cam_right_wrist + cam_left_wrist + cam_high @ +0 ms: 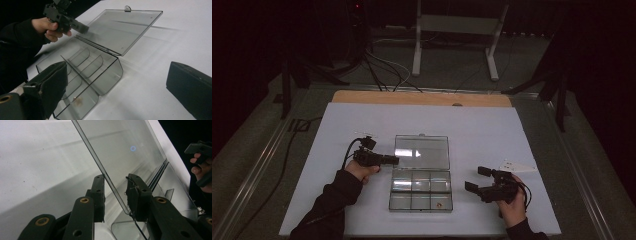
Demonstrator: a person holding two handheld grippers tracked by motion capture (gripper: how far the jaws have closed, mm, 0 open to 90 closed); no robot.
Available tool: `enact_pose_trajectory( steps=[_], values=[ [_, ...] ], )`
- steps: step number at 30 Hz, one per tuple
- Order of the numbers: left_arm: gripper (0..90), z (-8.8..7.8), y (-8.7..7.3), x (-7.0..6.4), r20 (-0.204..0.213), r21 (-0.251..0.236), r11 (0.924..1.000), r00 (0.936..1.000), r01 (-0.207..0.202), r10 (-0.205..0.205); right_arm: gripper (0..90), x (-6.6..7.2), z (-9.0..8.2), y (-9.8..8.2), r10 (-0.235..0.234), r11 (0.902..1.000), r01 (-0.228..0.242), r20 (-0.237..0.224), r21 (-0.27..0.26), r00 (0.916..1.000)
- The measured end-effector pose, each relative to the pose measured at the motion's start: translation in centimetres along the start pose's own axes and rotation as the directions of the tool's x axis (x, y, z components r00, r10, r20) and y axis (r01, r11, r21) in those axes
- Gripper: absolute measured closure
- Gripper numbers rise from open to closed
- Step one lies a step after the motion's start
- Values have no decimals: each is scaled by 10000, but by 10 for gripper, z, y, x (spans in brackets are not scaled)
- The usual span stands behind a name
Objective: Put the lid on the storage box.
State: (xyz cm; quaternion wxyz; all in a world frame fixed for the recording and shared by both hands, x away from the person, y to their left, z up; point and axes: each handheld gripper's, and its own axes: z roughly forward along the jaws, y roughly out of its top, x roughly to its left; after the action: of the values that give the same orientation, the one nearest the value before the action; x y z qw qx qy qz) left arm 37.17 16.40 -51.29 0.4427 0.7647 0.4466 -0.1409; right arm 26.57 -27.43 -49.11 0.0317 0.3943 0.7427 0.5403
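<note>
The left claw [395, 160] sits at the left edge of the clear plastic compartment box [420, 192], near the hinge line, held by the left hand [358, 171]. In the left gripper view its two jaws straddle the edge of the open lid [117, 150]; the right pad [135, 192] lies against the lid's edge, while a gap shows between the left pad and the plastic. The jaws are narrowed but not clamped on the lid.

The box lies at the middle of the white table [337, 125], lid laid back flat away from the person, its latch tab [127, 8] at the far edge. The tray's long axis runs left to right across the table; the dividers form two rows of three compartments. A small brownish item [439, 204] lies in the near-right compartment.

Bare table surrounds the box on all sides, widest at the far side and to the right.

The right claw [478, 178] rests well clear of the box's right edge, held by the right hand [512, 205], jaws spread wide with nothing between them. A white three-cornered plate [517, 165] lies beyond it, near the table's right edge.
</note>
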Motion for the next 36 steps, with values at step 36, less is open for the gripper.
enact_pose_trajectory(
  steps=[36],
  values=[
    [862,-14,-2,-4,344,-667,9855,9867,-1563,1588,34,0,0,0,20,10000,-20,18,-13,10000]
  ],
)
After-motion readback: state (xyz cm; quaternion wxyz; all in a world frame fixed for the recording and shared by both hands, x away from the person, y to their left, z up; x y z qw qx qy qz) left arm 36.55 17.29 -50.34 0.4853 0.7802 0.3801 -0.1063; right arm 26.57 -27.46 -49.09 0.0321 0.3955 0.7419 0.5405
